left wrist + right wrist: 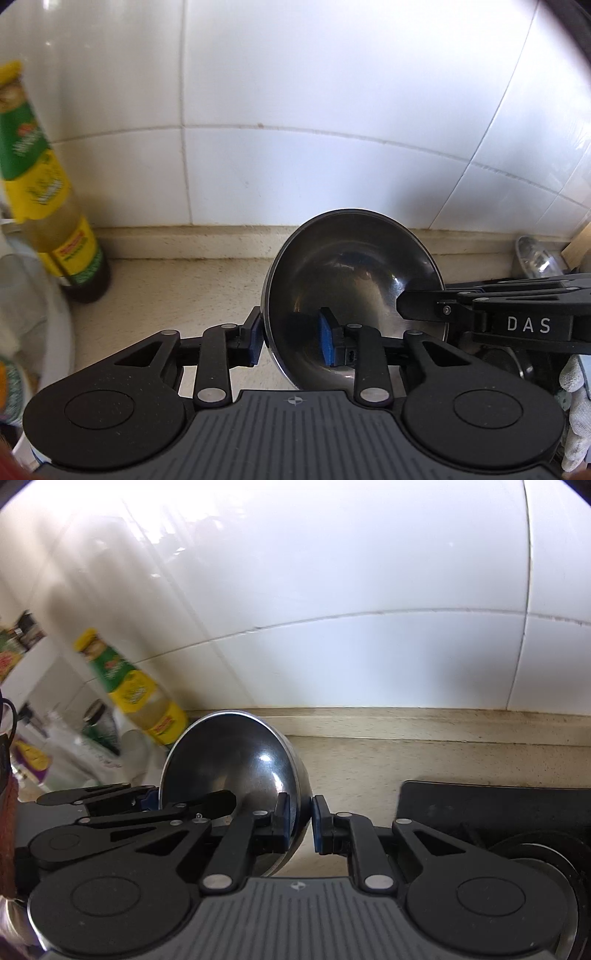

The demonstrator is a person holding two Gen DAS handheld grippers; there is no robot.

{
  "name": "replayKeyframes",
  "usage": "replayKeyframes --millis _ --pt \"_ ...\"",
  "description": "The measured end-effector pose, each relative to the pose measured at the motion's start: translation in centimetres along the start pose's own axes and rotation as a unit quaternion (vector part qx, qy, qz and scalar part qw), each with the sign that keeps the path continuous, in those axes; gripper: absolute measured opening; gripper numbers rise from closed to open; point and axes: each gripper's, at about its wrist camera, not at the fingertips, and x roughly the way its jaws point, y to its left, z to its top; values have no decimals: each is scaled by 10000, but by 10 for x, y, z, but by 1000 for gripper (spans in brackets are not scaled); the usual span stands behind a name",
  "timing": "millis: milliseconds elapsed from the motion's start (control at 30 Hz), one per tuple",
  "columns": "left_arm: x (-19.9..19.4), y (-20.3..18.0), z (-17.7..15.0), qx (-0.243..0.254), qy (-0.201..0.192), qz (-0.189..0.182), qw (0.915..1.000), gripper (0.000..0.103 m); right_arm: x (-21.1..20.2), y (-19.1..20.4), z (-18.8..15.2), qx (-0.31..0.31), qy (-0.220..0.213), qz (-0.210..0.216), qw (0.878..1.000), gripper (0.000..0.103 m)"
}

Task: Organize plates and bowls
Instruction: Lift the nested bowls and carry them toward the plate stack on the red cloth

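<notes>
A shiny steel bowl [351, 266] hangs tilted above the beige counter, its hollow facing the left wrist camera. My left gripper [290, 339] is shut on its near-left rim, one blue pad [254, 341] outside the wall and the other inside. My right gripper [424, 301] reaches in from the right and clamps the opposite rim. In the right wrist view the bowl [236, 760] shows its inside, with my right gripper [300, 819] shut on its wall and my left gripper [155, 799] at the far rim.
A tall bottle with a yellow and green label [55, 221] [140, 694] stands by the white tiled wall [332, 110]. Jars and clear containers [74, 738] crowd the left. A black cooktop [498, 805] lies at the right. A white dish [55, 332] sits at the left edge.
</notes>
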Motion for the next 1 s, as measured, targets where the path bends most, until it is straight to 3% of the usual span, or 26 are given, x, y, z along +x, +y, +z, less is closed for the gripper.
replayKeyframes --millis 233,433,667,767,1000 --pt "-45 6 -21 -99 -242 50 9996 40 -27 36 -20 -288 7 115 9995 14" --pt "-69 16 -48 -160 -219 59 9996 43 -30 52 -48 -359 232 201 9989 14" --pt "-66 23 -76 -206 29 56 9998 44 -13 55 -76 -328 623 165 9974 16" --pt "-61 25 -85 -221 72 103 9997 45 -4 55 -83 -370 646 -55 9972 19" --pt "-69 38 -100 -284 -79 192 9994 57 -8 41 -94 -215 591 -91 9980 25"
